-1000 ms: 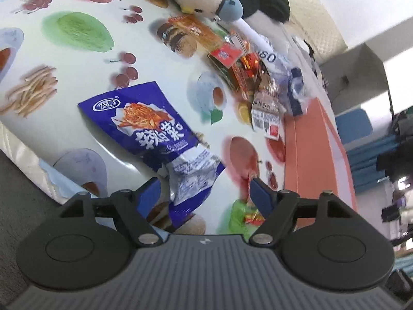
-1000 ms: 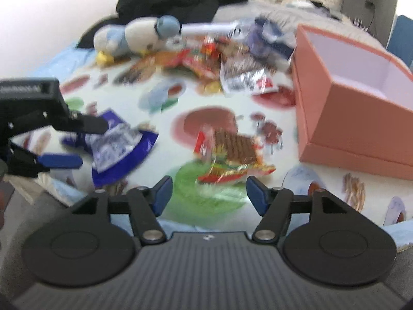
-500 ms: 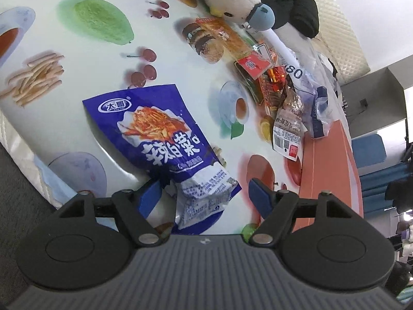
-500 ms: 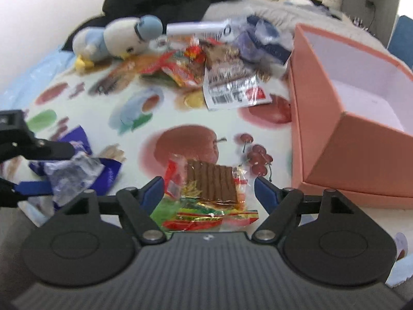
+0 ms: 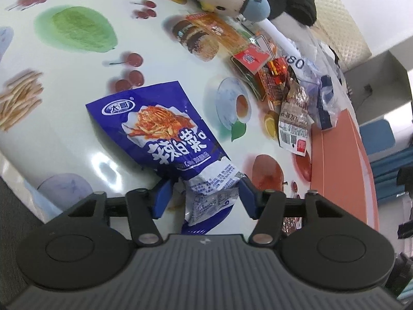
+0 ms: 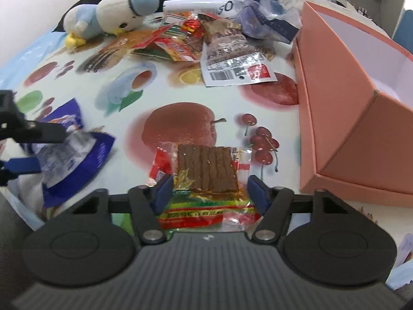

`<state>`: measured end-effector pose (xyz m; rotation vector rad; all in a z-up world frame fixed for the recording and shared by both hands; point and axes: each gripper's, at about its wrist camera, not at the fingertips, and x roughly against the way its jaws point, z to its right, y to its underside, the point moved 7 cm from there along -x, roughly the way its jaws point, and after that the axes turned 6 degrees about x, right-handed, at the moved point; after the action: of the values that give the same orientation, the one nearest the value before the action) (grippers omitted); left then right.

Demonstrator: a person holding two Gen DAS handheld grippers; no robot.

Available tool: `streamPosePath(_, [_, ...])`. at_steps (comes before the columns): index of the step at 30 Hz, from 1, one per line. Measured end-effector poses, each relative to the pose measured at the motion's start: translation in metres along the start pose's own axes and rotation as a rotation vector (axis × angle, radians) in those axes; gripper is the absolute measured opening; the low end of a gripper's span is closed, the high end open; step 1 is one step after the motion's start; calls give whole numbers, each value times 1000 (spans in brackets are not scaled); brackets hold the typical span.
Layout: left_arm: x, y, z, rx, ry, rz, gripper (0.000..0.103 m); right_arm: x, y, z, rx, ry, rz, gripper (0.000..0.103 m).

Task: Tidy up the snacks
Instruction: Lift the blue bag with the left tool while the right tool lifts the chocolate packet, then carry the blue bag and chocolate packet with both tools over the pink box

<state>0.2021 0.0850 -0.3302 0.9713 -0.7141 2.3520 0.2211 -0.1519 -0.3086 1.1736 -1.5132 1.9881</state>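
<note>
surface: fruit-print cloth [image 6: 85, 95] covers the work area, snacks scattered flat on it, nothing sorted into the box as far as i can see.
left gripper [image 5: 204, 193]: jaws spread, straddling the crumpled near end of the blue snack bag [image 5: 165, 134]; neither pad clearly pressing it. low approach along the bag's length, likely because the folded end is the only raised bit to pinch.
blue snack bag: lies flat on the cloth at the left edge, printed face up, near end bunched between the left fingers; same bag seen from the right wrist view [image 6: 77, 155].
right gripper [image 6: 209, 191]: wide too, fingers either side of the clear brown-strip snack pack [image 6: 206, 173], not closed on it. pack lies flat, so a low edge grab looks the plan.
loose pile: more wrappers [image 6: 227, 51] heaped at the far side beside a plush bird [image 6: 111, 15], well apart from both grippers.
pink box [image 6: 343, 118]: open, at the right, just beside the brown-strip pack; inside looks bare where visible. probable drop target, short carry for the right side, longer for the left.
risk: thin film may slip out of a shallow pinch.
</note>
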Motion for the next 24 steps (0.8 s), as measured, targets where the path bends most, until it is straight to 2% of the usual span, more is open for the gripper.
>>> streamPosePath(2, [-4, 0, 1, -2, 12, -7, 53, 0, -1, -1, 9, 1, -1, 62])
streamPosePath(3, [-6, 0, 2, -1, 22, -12, 46, 0, -2, -1, 11, 0, -2, 62])
streamPosePath(4, [-8, 1, 2, -2, 24, -18, 42, 1, -2, -2, 22, 3, -2, 58])
streamPosePath(5, [-10, 2, 3, -7, 21, -20, 33, 1, -3, -3, 34, 2, 1, 54])
streamPosePath(6, [-12, 3, 4, -15, 23, -26, 29, 3, -5, -4, 48, 12, 9, 54])
streamPosePath(17, [6, 10, 28, -130, 51, 1, 18, 20, -5, 3, 19, 29, 32, 53])
streamPosePath(24, [33, 17, 55, -240, 57, 30, 16, 51, -9, 13, -31, 32, 73, 53])
